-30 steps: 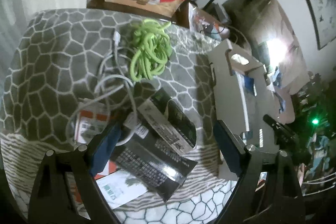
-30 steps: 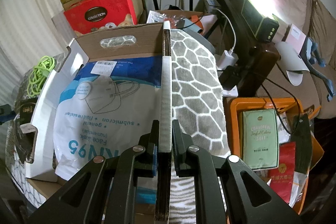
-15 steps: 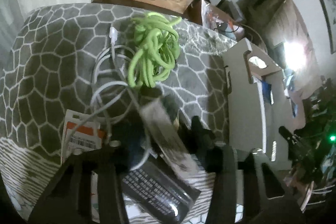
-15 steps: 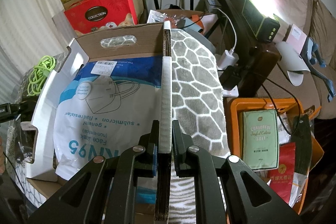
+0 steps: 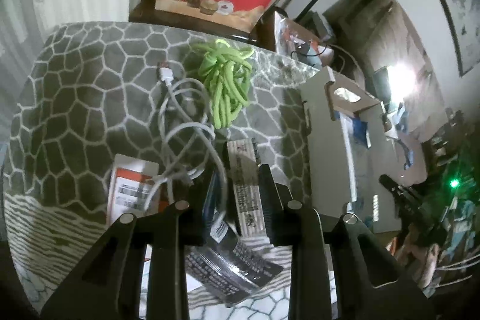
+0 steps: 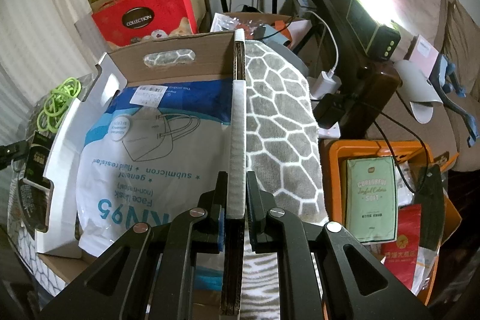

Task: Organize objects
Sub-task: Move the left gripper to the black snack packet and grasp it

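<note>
My left gripper (image 5: 238,194) is shut on a small black-and-grey packet (image 5: 244,185) and holds it upright above the grey patterned cloth (image 5: 75,98). The packet also shows at the left edge of the right wrist view (image 6: 37,164). A white cable (image 5: 183,134), a green cord bundle (image 5: 226,83), an orange-and-white pack (image 5: 132,188) and a flat black packet (image 5: 234,269) lie on the cloth. My right gripper (image 6: 237,200) is shut on the right wall (image 6: 237,140) of the cardboard box (image 6: 168,62). A KN95 mask bag (image 6: 150,158) lies inside the box.
Red gift boxes (image 6: 144,17) stand behind the table. The box side (image 5: 327,146) stands right of the left gripper. An orange crate (image 6: 333,152) with a green pack (image 6: 372,197) sits at the right, beside a dark side table (image 6: 378,92) with cables and a charger.
My left gripper closed on the small packet and lifted it upright off the flat black packet. My right gripper stayed shut on the box wall without moving.
</note>
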`<state>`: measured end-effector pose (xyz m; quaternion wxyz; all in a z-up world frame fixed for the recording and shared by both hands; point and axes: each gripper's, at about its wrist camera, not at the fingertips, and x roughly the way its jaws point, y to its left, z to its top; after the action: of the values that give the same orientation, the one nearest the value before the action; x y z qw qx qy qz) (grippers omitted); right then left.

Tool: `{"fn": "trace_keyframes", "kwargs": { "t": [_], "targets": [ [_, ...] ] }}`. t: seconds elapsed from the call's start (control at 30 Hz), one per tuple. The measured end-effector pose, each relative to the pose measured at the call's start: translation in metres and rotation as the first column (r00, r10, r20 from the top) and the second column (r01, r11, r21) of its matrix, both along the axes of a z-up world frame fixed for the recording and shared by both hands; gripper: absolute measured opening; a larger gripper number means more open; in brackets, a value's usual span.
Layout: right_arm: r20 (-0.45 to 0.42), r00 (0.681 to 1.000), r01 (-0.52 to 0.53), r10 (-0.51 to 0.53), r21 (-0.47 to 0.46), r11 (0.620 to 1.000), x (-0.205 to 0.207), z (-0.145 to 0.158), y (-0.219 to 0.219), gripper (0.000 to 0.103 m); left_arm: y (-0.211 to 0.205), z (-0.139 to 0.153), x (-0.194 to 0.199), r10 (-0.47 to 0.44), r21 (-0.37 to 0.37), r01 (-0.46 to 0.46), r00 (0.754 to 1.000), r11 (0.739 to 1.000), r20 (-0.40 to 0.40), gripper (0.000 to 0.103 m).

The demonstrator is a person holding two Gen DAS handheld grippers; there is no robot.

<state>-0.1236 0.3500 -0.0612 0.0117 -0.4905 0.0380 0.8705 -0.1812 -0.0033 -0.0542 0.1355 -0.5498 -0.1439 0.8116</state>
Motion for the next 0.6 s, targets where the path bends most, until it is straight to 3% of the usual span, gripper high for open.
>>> {"fn": "trace_keyframes", "kwargs": {
  "t": [0.03, 0.07, 0.1, 0.13, 0.27, 0.37, 0.6],
  "targets": [
    [-0.002, 1.0, -0.002, 0.002, 0.002, 1.0, 0.0, 0.0, 0.0, 0.01, 0.0, 0.002, 0.001, 0.005, -0.035, -0.005, 1.0, 0.999, -0.01, 0.031],
    [-0.001, 1.0, -0.002, 0.002, 0.002, 1.0, -0.001, 0.0, 0.0, 0.01, 0.0, 0.005, 0.002, 0.019, -0.077, -0.021, 1.0, 0.997, -0.024, 0.044],
    [0.0, 1.0, -0.001, 0.001, 0.0, 1.0, -0.001, 0.0, 0.0, 0.01, -0.002, 0.008, 0.004, 0.028, -0.086, -0.031, 0.999, 0.996, -0.04, 0.054],
    [-0.001, 1.0, -0.002, 0.002, 0.0, 1.0, -0.001, 0.0, 0.0, 0.01, -0.005, 0.011, 0.005, 0.037, -0.074, -0.041, 0.998, 0.996, -0.055, 0.057],
    [-0.001, 1.0, -0.002, 0.002, 0.0, 1.0, -0.001, 0.0, 0.0, 0.01, -0.007, 0.022, 0.007, 0.048, -0.037, -0.051, 0.996, 0.998, -0.075, 0.059],
    [-0.001, 1.0, -0.003, 0.003, 0.002, 1.0, -0.001, 0.0, 0.0, 0.01, 0.002, 0.024, 0.007, 0.003, -0.005, -0.004, 0.997, 1.0, -0.08, 0.057],
    [0.0, 1.0, -0.002, 0.002, 0.002, 1.0, -0.001, 0.001, 0.001, 0.01, 0.035, 0.006, -0.003, -0.064, -0.073, 0.062, 0.998, 0.995, -0.028, 0.049]
  ]
}}
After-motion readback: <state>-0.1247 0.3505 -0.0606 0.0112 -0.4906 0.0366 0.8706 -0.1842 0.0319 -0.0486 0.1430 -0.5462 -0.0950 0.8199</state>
